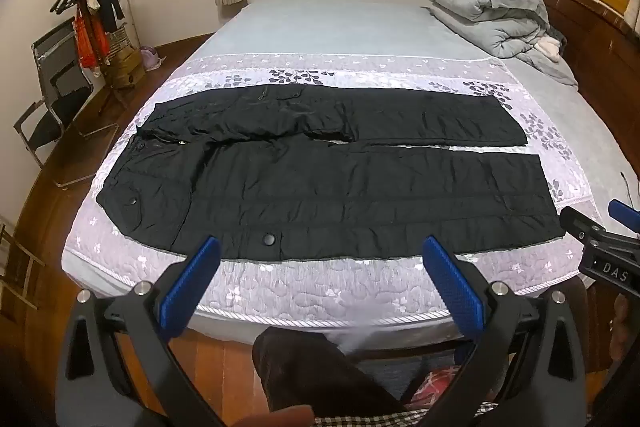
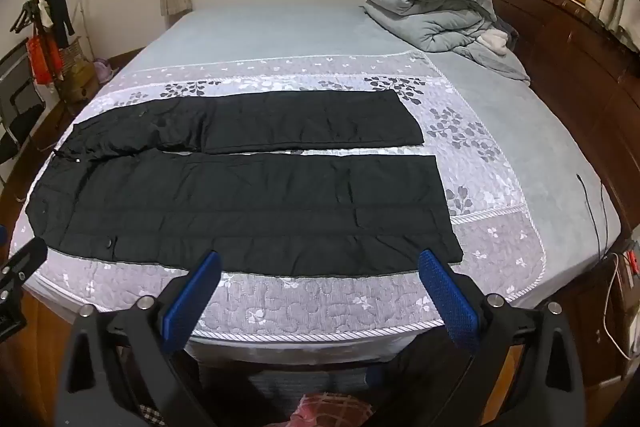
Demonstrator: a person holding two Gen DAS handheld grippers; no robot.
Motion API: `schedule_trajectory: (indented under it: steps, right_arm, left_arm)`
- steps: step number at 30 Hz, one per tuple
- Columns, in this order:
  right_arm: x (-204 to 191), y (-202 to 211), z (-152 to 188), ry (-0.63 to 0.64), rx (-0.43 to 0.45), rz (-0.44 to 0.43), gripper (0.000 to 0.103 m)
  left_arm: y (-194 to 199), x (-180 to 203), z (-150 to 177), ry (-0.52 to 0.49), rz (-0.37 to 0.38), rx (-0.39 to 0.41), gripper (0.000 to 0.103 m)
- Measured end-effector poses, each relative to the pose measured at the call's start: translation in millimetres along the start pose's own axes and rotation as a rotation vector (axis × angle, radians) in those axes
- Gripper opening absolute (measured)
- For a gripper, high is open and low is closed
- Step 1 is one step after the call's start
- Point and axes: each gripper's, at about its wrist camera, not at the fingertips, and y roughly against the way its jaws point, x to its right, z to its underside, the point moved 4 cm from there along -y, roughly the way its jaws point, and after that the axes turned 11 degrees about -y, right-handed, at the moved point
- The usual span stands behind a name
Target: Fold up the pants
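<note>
Black pants [image 1: 320,183] lie flat and unfolded across the patterned quilt [image 1: 320,295] on the bed, waistband toward nine o'clock, cuffs toward three, the two legs side by side. Both grippers hover short of the near edge, empty and spread wide: the left gripper [image 1: 320,259] and the right gripper [image 2: 320,273]. The left wrist view alone catches the right gripper's body at four o'clock and a folding chair [image 1: 52,99] at nine. The right wrist view alone shows cables [image 2: 596,211] at three o'clock.
</note>
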Motion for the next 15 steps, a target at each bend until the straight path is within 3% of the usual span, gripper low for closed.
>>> schedule_trajectory:
  steps: [15]
  right_arm:
    - [-3.7, -1.4, 6.2, -0.009, -0.01, -0.007, 0.1]
  left_arm:
    - [0.7, -2.3, 2.3, -0.003, -0.006, 0.002, 0.1]
